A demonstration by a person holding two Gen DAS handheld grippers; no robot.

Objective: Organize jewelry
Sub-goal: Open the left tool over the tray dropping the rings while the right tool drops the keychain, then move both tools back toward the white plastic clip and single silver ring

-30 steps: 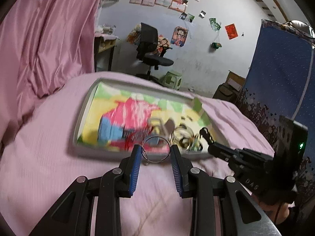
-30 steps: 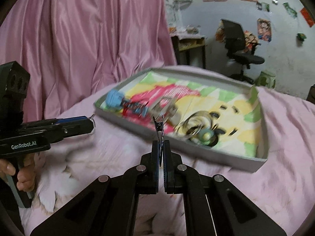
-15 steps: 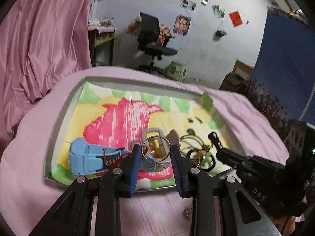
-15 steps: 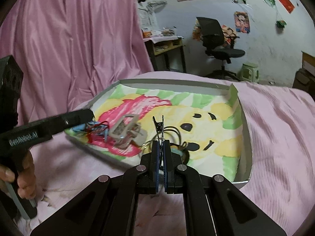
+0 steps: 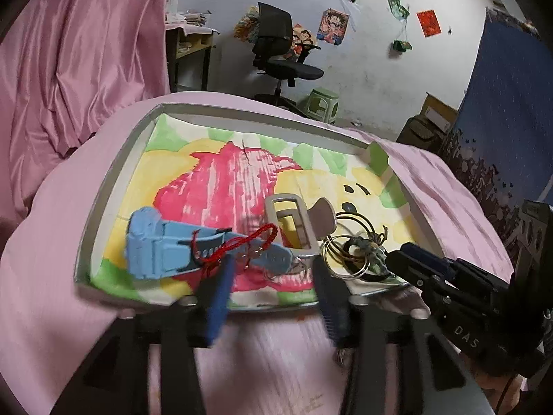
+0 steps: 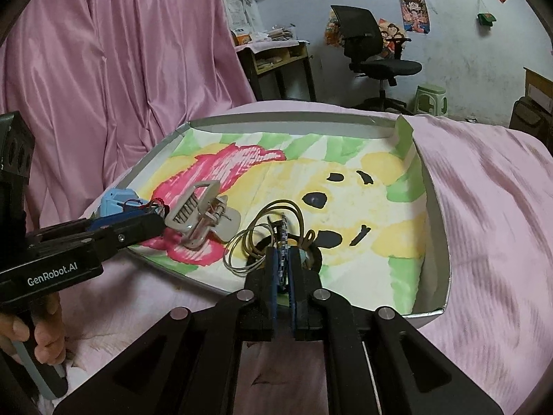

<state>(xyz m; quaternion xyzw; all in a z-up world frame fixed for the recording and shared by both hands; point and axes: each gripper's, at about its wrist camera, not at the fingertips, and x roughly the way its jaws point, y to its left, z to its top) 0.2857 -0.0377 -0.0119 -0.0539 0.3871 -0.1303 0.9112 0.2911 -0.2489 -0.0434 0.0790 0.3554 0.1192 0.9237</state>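
Observation:
A shallow grey tray (image 5: 114,186) with a painted liner lies on the pink bed. In it lie a blue watch (image 5: 162,249), a red cord (image 5: 238,242), a grey hair claw clip (image 5: 297,221) and thin metal hoops (image 5: 342,256). My left gripper (image 5: 269,276) is open at the tray's near edge; a thin silver ring (image 5: 276,273) lies between its fingers on the liner. My right gripper (image 6: 283,263) is shut on a small dark beaded piece (image 6: 284,235) above the hoops (image 6: 262,235). The tray (image 6: 435,214) and clip (image 6: 200,214) also show in the right wrist view.
Pink curtains (image 6: 121,69) hang to the left. A black office chair (image 6: 373,55), a green stool (image 6: 430,98) and a desk (image 6: 276,52) stand behind the bed. A blue panel (image 5: 511,103) stands at the right.
Both grippers moved forward over the tray. My left gripper opened wider and the silver ring it carried now lies on the liner. My right gripper stayed shut on its piece.

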